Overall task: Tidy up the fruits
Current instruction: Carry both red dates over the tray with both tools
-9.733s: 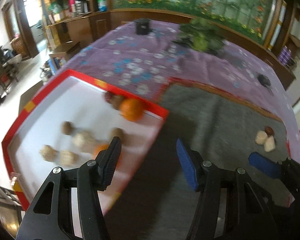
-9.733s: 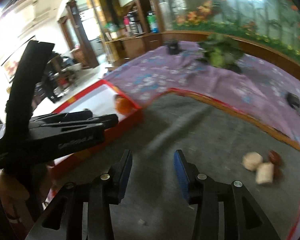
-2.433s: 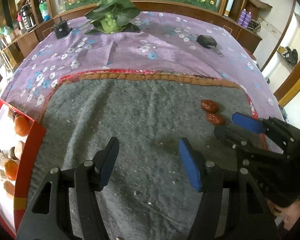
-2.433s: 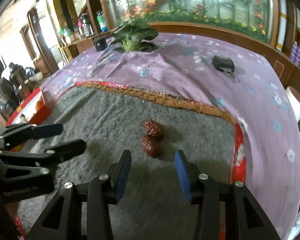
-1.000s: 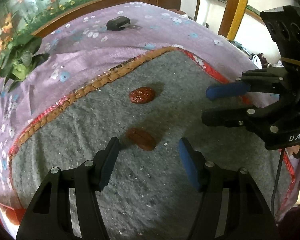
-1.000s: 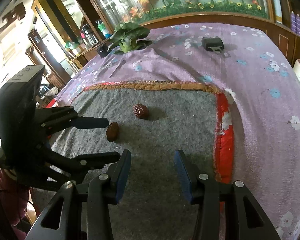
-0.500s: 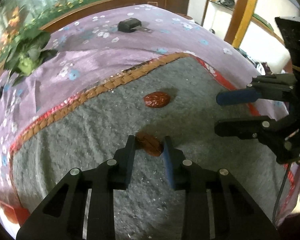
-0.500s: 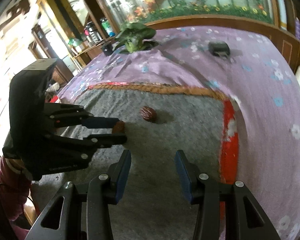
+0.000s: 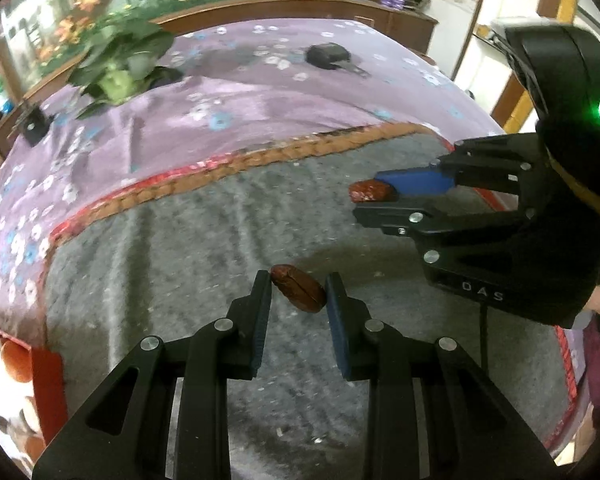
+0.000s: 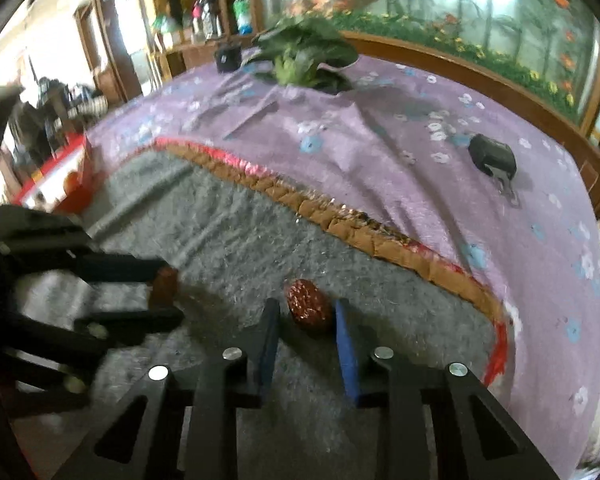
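Observation:
Two red dates are over the grey felt mat [image 9: 180, 248]. My left gripper [image 9: 298, 290] is shut on one red date [image 9: 298, 292], held between its fingertips just above the mat; it also shows in the right wrist view [image 10: 165, 280]. My right gripper [image 10: 306, 312] has closed around the second red date [image 10: 308, 306], which sits between its fingertips; in the left wrist view this date [image 9: 368, 191] is pinched between the right gripper's fingers [image 9: 412, 182].
A red-rimmed white tray [image 9: 46, 372] with oranges and other fruits lies at the mat's left end. On the purple flowered cloth [image 10: 380, 136] are a leafy green plant [image 10: 304, 56], a black fob [image 10: 492, 156] and a small black box [image 10: 228, 58].
Both grippers closed on the dates: the left lifted its date slightly off the mat, and the right moved forward and narrowed around the second date.

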The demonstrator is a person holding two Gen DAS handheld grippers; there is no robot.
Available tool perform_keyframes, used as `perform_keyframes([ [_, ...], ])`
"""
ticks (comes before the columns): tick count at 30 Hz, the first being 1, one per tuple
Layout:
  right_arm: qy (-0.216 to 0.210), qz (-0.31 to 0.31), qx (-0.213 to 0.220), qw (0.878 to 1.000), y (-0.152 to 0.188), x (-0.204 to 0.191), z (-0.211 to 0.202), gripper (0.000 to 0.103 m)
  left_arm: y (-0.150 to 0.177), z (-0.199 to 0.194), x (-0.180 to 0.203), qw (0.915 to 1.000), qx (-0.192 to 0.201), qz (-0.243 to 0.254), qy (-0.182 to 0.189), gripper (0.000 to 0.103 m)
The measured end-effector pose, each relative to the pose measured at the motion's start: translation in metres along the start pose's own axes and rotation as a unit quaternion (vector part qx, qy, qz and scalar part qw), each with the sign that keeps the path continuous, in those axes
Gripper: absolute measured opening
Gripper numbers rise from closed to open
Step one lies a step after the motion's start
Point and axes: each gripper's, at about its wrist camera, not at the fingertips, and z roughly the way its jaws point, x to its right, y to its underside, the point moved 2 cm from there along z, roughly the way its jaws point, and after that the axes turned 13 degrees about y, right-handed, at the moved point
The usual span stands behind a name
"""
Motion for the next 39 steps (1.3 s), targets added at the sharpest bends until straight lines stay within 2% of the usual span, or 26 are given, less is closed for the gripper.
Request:
perform_keyframes([
  [3, -0.001, 0.009, -0.007, 1.0, 0.003, 0.001, -0.005, 0.022, 0.005, -0.009, -0.007, 0.9998, 0.006, -0.019, -0.005, 0.026],
  [8, -0.009, 0.042, 0.006, 0.999, 0.012, -0.006, -0.029, 0.022, 0.019, -0.027, -0.013, 0.999, 0.017, -0.032, -0.026, 0.026],
  [15, -0.073, 0.106, 0.032, 0.991, 0.018, -0.037, -0.058, 0.022, 0.037, -0.055, -0.022, 0.997, 0.036, -0.048, -0.05, 0.026],
  [28, -0.13, 0.063, 0.035, 0.989, -0.008, -0.13, -0.072, 0.022, 0.072, -0.114, -0.057, 0.9901, 0.065, -0.07, -0.103, 0.027],
  [39, -0.156, 0.027, 0.042, 0.987, -0.041, -0.179, -0.07, 0.021, 0.092, -0.144, -0.102, 0.9809, 0.079, -0.108, -0.141, 0.027],
])
